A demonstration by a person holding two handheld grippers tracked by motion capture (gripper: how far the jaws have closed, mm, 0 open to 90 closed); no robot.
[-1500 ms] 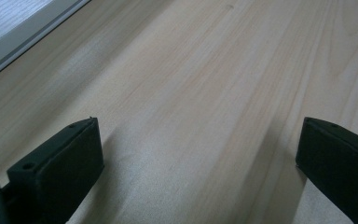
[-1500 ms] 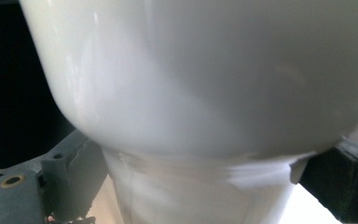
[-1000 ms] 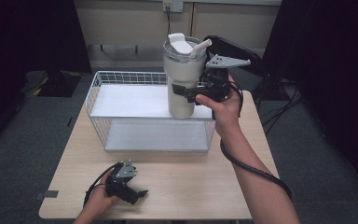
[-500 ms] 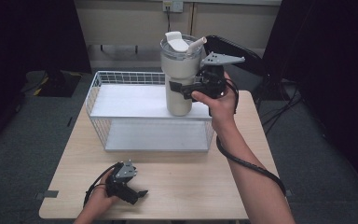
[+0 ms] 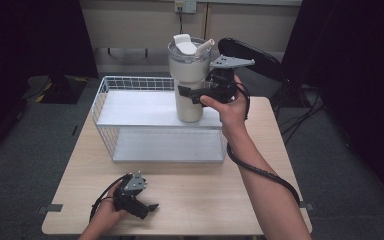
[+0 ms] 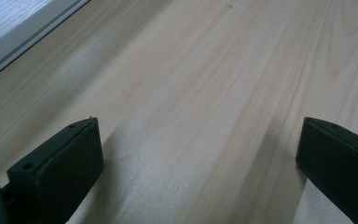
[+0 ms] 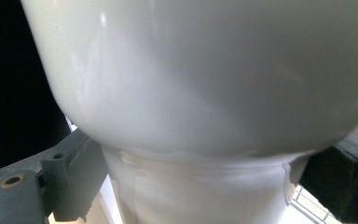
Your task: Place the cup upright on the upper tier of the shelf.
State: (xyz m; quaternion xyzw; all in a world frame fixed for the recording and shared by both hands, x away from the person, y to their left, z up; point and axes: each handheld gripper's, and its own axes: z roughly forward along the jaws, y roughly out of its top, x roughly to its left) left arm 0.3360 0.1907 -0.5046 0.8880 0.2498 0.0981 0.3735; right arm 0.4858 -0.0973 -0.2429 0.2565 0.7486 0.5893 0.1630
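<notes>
Right gripper [image 5: 191, 93] clamps tumbler [image 5: 189, 75] above basket [image 5: 105, 95]

The right gripper [image 5: 190, 92], held up at arm's length by the right hand [image 5: 230, 107], has its jaws clamped on something between them, while the left gripper [image 5: 147, 207], low in the left hand [image 5: 107, 216], rests with jaws spread wide.

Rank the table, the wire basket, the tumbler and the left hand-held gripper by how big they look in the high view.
1. Table, widest by far.
2. Wire basket, covering much of the table's far half.
3. Tumbler, held up nearer the camera, so it looks larger than it would on the table.
4. Left hand-held gripper, smallest.
</notes>
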